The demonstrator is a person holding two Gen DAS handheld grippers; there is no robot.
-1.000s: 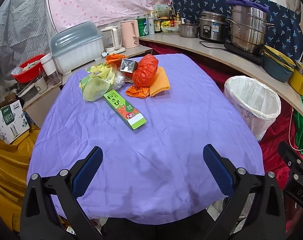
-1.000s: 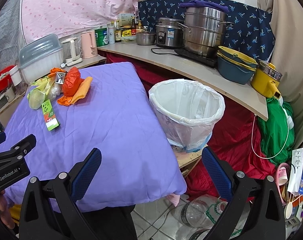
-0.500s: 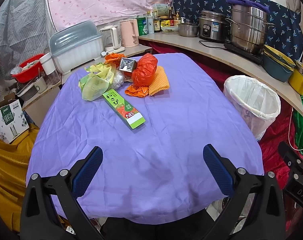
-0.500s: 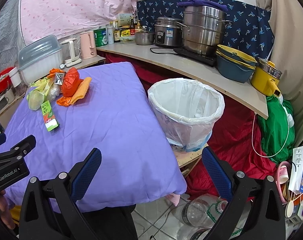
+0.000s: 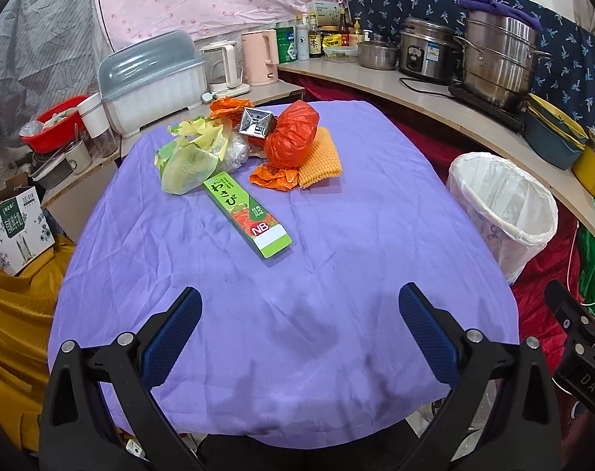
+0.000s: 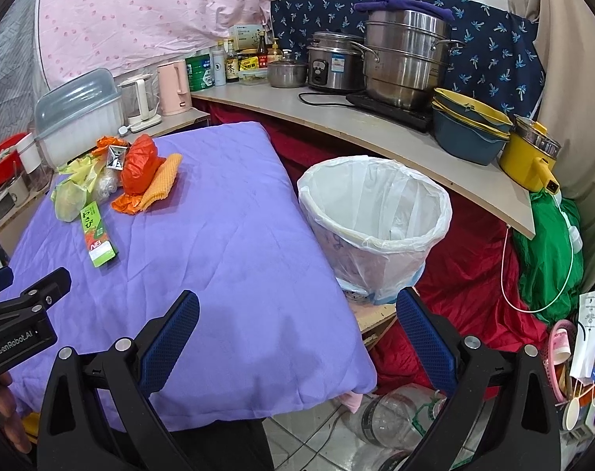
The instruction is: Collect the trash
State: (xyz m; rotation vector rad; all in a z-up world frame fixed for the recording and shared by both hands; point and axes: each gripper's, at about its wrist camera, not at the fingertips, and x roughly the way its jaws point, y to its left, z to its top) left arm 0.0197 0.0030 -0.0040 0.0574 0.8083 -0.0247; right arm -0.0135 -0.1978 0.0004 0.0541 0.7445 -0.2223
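A tabletop (image 5: 336, 274) draped in a wrinkled purple cloth fills the middle of the room. Behind it and along its right side runs a curved pale counter (image 6: 376, 125) crowded with cookware: a tall stacked steel steamer pot (image 6: 405, 62), a rice cooker (image 6: 333, 64), stacked blue and yellow basins (image 6: 470, 129) and a pink kettle (image 5: 260, 57).

Just beside the tabletop's right edge, below the counter, stands a waste bin (image 6: 376, 227) lined with a white plastic bag; nothing can be seen inside the liner.

The trash sits in a cluster at the far end of the tabletop. The biggest piece is a crumpled yellow-green plastic bag (image 5: 187, 157) on the left. Touching it to the right is a bulging orange plastic bag (image 5: 293, 137), which leans on a yellow honeycomb-textured cloth (image 5: 321, 155). A small silvery carton (image 5: 256, 123) perches on top of the pile between the two bags. Nearer, lying flat and angled towards the front, is a long green wasabi box (image 5: 246, 214), its far end touching the yellow-green bag.

The left hand-held gripper (image 5: 299, 337) hovers over the near edge of the tabletop, its blue-padded fingers spread wide with nothing between them. The right hand-held gripper (image 6: 297, 337) hangs over the tabletop's near right corner, equally wide apart and empty, well short of the trash.
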